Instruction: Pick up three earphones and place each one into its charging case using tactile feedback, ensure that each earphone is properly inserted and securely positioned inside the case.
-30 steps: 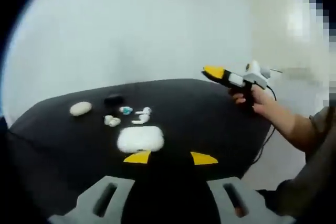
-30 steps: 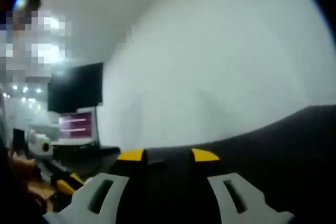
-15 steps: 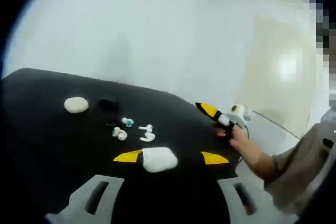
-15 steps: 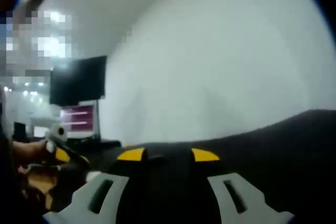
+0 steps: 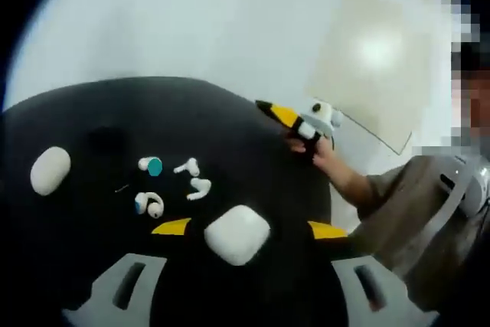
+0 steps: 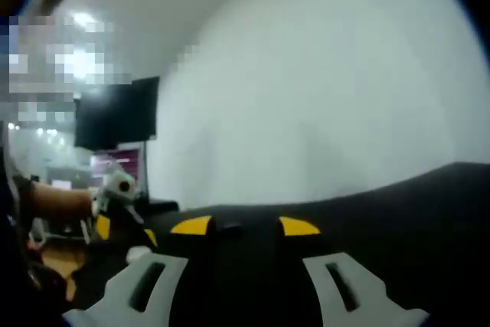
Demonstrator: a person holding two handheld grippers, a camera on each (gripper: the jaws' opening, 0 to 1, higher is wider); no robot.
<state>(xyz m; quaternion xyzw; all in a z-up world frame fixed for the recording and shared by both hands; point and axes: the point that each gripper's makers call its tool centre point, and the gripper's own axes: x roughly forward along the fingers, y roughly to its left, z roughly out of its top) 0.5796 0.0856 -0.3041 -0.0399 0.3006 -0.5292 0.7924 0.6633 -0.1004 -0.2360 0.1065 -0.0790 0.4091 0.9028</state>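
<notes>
On the black table lie several loose earphones: a teal-tipped one, two white stem ones, and another with teal on it. A white charging case sits close in front of my left gripper, which is open, its yellow-tipped jaws wide on either side of the case. A white oval case and a dark case lie farther left. My right gripper is open over the table with nothing between its jaws. It also appears in the left gripper view, held in a hand.
The person stands at the table's right edge. The other gripper comes in from the left, held by a hand. Behind it are a dark monitor and a lit screen. A pale wall rises beyond the table.
The left gripper's camera has swung in over the table, so the earphones and white case look nearer. The left gripper has come further into the right gripper view from the left.
</notes>
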